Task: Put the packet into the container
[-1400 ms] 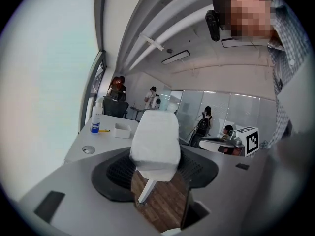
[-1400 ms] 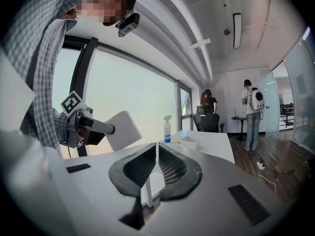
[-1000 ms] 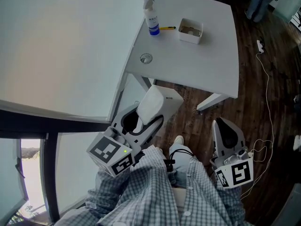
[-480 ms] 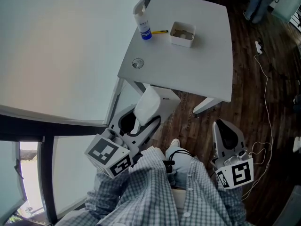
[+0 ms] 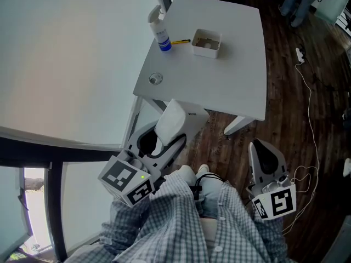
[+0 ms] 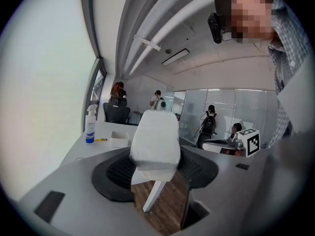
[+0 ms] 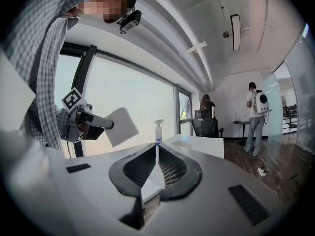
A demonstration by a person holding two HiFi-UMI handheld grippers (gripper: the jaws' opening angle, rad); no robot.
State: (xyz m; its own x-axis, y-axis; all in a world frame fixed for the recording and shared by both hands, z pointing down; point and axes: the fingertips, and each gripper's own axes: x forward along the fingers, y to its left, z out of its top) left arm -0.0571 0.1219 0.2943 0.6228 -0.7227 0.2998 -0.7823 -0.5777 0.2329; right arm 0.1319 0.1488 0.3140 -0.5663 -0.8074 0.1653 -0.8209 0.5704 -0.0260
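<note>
A white packet (image 5: 171, 120) stands between the jaws of my left gripper (image 5: 164, 138), which is shut on it and held near my body, short of the table. In the left gripper view the packet (image 6: 155, 141) fills the middle, pinched between the dark pads. The container (image 5: 207, 43), a small white open box, sits on the white table (image 5: 230, 86) ahead; it also shows as the box (image 6: 119, 140) far beyond the packet. My right gripper (image 5: 263, 149) hangs over the wooden floor with its jaws together and nothing in them; its view shows the packet (image 7: 120, 127) off to the left.
A spray bottle (image 5: 159, 29) and a yellow pen (image 5: 180, 41) lie left of the container. A round grommet (image 5: 156, 79) sits near the table's front left corner. A white cable (image 5: 310, 97) trails over the floor at right. A window wall runs along the left. People stand far behind.
The table and container have shifted down and left in the head view, coming closer. Both grippers keep their places in the frame; the packet stays held.
</note>
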